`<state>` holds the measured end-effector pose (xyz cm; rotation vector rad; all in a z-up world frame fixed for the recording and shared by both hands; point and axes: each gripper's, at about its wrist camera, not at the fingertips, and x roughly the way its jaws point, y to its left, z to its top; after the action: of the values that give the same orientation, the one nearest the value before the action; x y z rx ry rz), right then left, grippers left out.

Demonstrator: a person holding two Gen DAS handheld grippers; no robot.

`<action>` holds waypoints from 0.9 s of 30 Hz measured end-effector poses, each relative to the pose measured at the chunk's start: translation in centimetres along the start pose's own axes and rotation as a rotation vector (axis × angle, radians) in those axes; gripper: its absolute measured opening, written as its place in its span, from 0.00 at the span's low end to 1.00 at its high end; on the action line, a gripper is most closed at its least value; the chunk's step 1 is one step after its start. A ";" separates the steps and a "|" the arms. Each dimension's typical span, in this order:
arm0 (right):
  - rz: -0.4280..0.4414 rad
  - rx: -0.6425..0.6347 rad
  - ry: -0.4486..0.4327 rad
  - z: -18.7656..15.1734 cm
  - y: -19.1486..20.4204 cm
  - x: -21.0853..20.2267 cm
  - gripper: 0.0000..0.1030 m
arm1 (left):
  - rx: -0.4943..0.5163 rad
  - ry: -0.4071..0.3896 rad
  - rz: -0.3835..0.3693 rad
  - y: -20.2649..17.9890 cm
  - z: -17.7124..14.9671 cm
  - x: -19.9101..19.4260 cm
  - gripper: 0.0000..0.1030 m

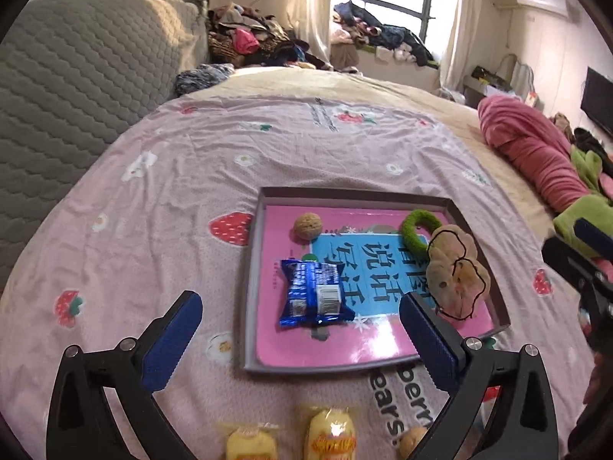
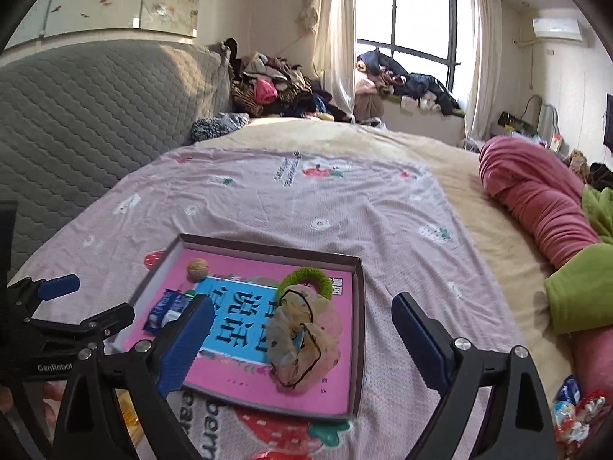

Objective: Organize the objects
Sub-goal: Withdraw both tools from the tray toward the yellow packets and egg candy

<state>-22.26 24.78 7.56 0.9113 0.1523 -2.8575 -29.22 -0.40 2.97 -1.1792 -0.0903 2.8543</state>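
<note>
A shallow grey box tray (image 1: 253,268) with a pink and blue printed floor lies on the bed; it also shows in the right wrist view (image 2: 360,306). In it are a walnut (image 1: 307,225), a blue snack packet (image 1: 314,293), a green fuzzy ring (image 1: 415,230) and a beige scrunchie (image 1: 458,274). My left gripper (image 1: 300,341) is open and empty, hovering just before the packet. My right gripper (image 2: 302,339) is open and empty above the scrunchie (image 2: 304,339). Two yellow snack packs (image 1: 331,437) and another walnut (image 1: 412,441) lie near me.
A pink strawberry-print sheet (image 1: 191,176) covers the bed. A grey quilted headboard (image 1: 76,76) stands at left. A rolled pink blanket (image 1: 532,149) and green cloth (image 2: 578,291) lie at right. Colourful wrapped snacks (image 2: 574,414) lie at the right edge. Clothes piles sit by the window.
</note>
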 end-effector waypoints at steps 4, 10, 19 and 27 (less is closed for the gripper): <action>-0.012 -0.017 -0.011 -0.2 0.7 -2.3 0.92 | -0.002 -0.003 0.014 0.6 -0.7 -2.3 1.00; -0.028 -0.027 0.010 -1.7 1.2 -4.7 0.92 | -0.003 -0.008 0.045 1.9 -2.2 -5.6 1.00; -0.038 -0.042 0.030 -3.4 2.1 -7.6 0.92 | -0.030 0.002 0.073 4.2 -4.1 -8.8 1.00; -0.048 -0.047 0.036 -4.3 2.3 -9.7 0.92 | -0.025 0.006 0.087 4.3 -5.8 -10.2 1.00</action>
<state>-11.59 24.05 9.54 0.9636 0.2470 -2.8689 -18.02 -5.20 5.75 -1.2255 -0.0768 2.9327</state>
